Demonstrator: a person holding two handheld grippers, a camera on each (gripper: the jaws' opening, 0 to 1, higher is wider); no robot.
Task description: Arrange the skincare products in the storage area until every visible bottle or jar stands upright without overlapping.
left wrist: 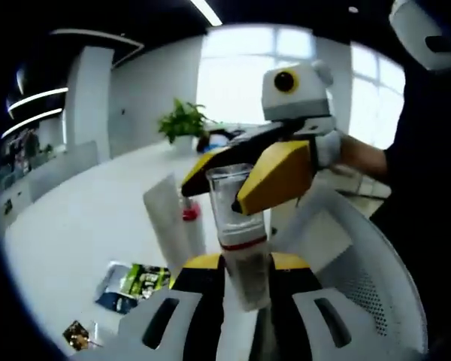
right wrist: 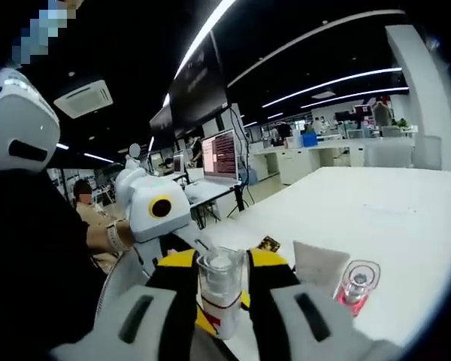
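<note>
Left gripper view: the left gripper [left wrist: 244, 282], with yellow-and-black jaws on white mounts, pinches a clear cylindrical bottle with a red band and a clear cap [left wrist: 235, 218] held upright above the white table [left wrist: 75, 218]. The jaws press against the bottle's lower body from both sides. The right gripper [left wrist: 274, 177], yellow-faced with a white housing, reaches in from the right and touches the bottle's upper cap section; whether its jaws are closed on the cap cannot be told from this view. A gloved hand [left wrist: 327, 147] of the person holds that gripper.

Behind the bottle, a white flat tube [left wrist: 169, 226] stands tilted on the table, and a small clear bottle with a red cap [left wrist: 190, 214] sits just beside it. Near the left, a green-and-blue sachet [left wrist: 135, 282] lies flat, and a small dark packet [left wrist: 77, 335] lies nearer the edge. A green potted plant [left wrist: 182, 120] stands far back on the table. A white mesh chair [left wrist: 361, 271] is on the right.

Right gripper view: the right gripper [right wrist: 224, 289] has its 2 jaws set against the clear bottle [right wrist: 218, 289] on either side, gripping it. The left gripper [right wrist: 154, 207] shows at the left. The white tube [right wrist: 319, 267] and the red-capped bottle [right wrist: 357, 286] rest on the table [right wrist: 391, 218] to the right. A monitor [right wrist: 219, 154] stands far behind.
</note>
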